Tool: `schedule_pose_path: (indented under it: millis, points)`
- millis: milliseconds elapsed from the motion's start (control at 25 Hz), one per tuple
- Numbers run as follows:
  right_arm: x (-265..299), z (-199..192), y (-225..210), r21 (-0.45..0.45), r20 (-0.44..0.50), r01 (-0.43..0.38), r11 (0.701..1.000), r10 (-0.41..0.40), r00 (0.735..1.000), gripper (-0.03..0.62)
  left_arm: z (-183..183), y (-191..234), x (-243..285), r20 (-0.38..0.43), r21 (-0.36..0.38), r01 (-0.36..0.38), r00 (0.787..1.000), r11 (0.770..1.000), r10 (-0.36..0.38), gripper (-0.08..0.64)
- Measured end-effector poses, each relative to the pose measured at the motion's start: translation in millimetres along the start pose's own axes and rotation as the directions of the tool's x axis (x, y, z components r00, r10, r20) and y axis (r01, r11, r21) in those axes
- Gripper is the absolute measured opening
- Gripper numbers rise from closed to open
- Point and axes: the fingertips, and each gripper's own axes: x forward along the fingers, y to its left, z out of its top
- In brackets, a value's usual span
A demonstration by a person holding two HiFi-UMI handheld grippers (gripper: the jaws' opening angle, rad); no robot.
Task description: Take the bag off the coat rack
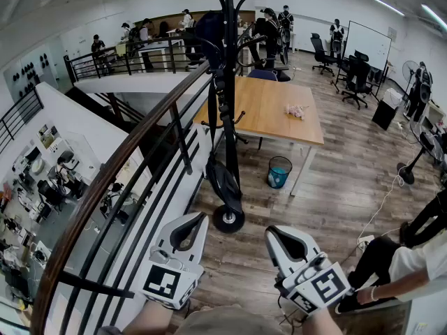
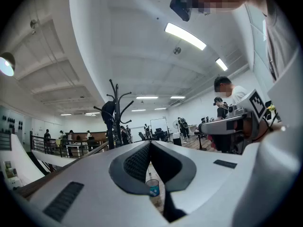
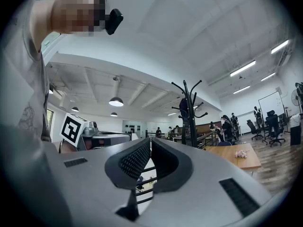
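A tall black coat rack (image 1: 229,82) stands on the wood floor beside the railing, its round base (image 1: 228,218) just ahead of me. A dark bag (image 1: 209,30) hangs from an upper hook, left of the pole. The left gripper (image 1: 183,230) and right gripper (image 1: 283,239) are held low and close to me, both shut with nothing between the jaws, well short of the rack. In the left gripper view the rack (image 2: 115,112) and bag (image 2: 109,111) stand far off beyond the shut left gripper (image 2: 150,143). The right gripper view also shows the bag (image 3: 183,105), past the right gripper (image 3: 150,141).
A wooden handrail (image 1: 133,152) with black bars runs along the left, with a drop to a lower floor beyond it. Behind the rack are a wooden table (image 1: 269,107) and a blue bin (image 1: 279,172). A person (image 1: 412,264) sits at the right, near a floor cable (image 1: 380,208).
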Motion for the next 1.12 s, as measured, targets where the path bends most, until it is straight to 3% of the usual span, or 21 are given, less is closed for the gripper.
schedule_pose_path:
  millis: [520,680,720,760,800,1120]
  points:
    - [0.0,-3.5,-6.5,0.025,0.0,-0.005,1.0,0.005,1.0,0.038,-1.3,0.1,7.8,0.0,-0.003,-0.007,1.0,1.0,0.007,0.017]
    - [0.6,-0.6,-14.9,0.042,0.049,0.05,0.998,-0.052,0.997,0.061,-5.9,6.6,6.6,0.0,-0.022,-0.043,0.999,0.999,0.043,0.018]
    - [1.6,0.1,-18.4,0.049,0.061,0.066,0.997,-0.069,0.996,0.146,-7.7,10.3,7.9,-0.002,-0.026,-0.057,0.998,0.998,0.057,0.052]
    - [3.2,0.1,-22.0,0.054,0.066,0.08,0.995,-0.083,0.994,0.209,-10.1,14.6,9.8,-0.007,-0.032,-0.069,0.998,0.997,0.069,0.166]
    - [5.6,-0.6,-25.7,0.056,0.065,0.09,0.994,-0.094,0.993,0.213,-12.6,19.3,11.9,-0.013,-0.04,-0.08,0.997,0.996,0.08,0.243]
    - [41.2,-15.1,-52.0,0.042,0.016,0.097,0.994,-0.097,0.995,0.219,-30.8,53.4,43.6,-0.036,-0.068,-0.097,0.995,0.993,0.094,0.247]
